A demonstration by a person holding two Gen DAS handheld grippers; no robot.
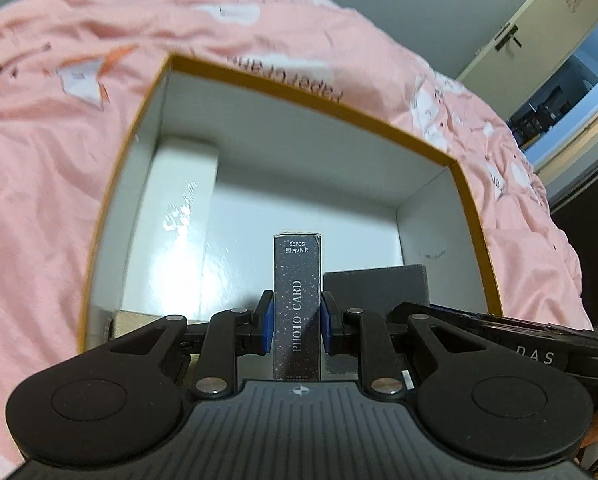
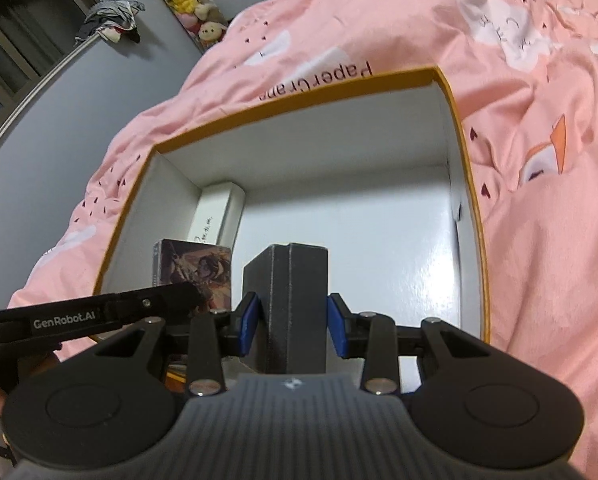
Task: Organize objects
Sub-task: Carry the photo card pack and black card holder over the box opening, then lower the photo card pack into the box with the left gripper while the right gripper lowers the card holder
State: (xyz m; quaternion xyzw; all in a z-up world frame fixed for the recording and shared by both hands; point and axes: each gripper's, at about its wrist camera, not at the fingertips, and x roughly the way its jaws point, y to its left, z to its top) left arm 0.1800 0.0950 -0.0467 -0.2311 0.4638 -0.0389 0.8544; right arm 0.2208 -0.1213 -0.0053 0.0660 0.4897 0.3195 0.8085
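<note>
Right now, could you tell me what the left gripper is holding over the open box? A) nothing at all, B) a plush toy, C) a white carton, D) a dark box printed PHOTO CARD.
D: in the left wrist view the left gripper has its blue pads pressed on both sides of the dark PHOTO CARD box, held upright over the orange-rimmed box; the white carton lies inside that box.
</note>
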